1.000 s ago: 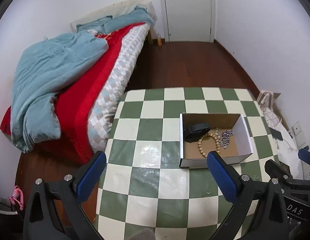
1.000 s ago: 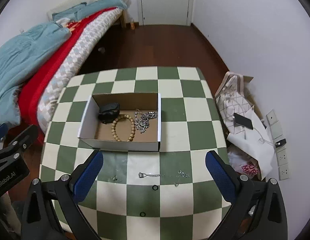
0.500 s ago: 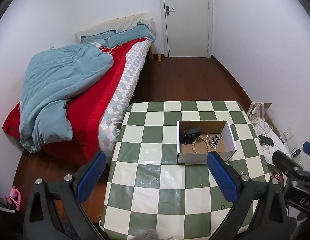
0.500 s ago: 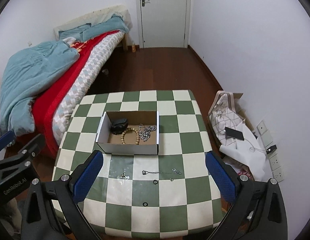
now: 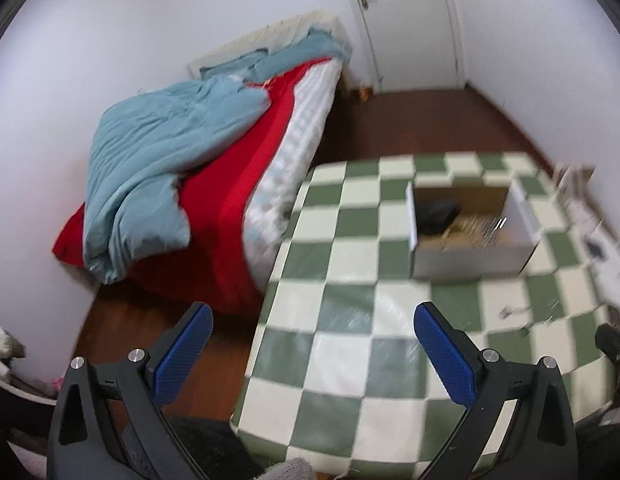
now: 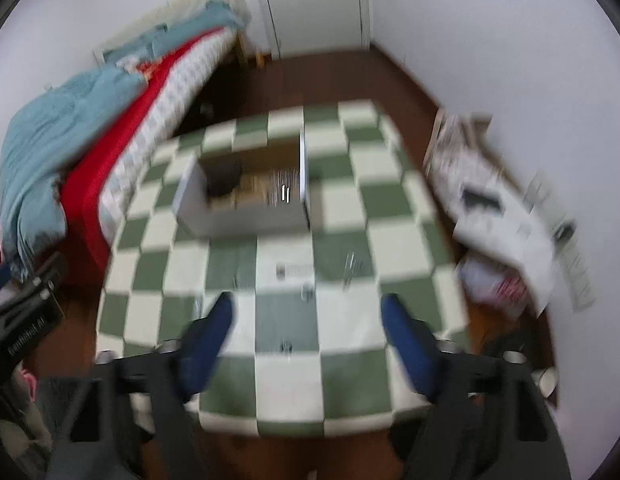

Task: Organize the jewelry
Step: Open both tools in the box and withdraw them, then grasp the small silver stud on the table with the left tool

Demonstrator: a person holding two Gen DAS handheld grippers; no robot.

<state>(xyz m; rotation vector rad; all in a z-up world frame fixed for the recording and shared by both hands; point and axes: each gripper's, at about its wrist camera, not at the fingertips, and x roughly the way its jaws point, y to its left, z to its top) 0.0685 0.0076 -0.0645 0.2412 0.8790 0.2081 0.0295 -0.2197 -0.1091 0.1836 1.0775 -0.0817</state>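
Jewelry is the matter here, and from the left wrist view most of it sits inside the shallow open-topped white cardboard box (image 5: pixel 471 227) with a brown floor, which stands on the green-and-cream checkered table (image 5: pixel 341 344) toward its far right part. A dark rounded item lies at the box's left end; beside it are blurred tan and silvery pieces, too smeared to name. A few thin silvery bits (image 5: pixel 521 314) lie loose on the cloth in front of the box, likely what is left to gather. The left gripper (image 5: pixel 313 344), with blue-padded fingers, hangs spread wide over the table's near left edge, holding nothing. A bed with a red sheet and rumpled pale-blue quilt (image 5: pixel 166 168) crowds the table's left side, so room there is tight.

From the right wrist view, heavily blurred, the right gripper (image 6: pixel 308 334) is also spread and empty, poised above the near checks. Small loose metal pieces (image 6: pixel 298 270) lie between it and the box (image 6: pixel 246 196), with open cloth around them, so a straight descent looks unobstructed. White papers (image 6: pixel 505 216) clutter the floor just off the table's right edge.
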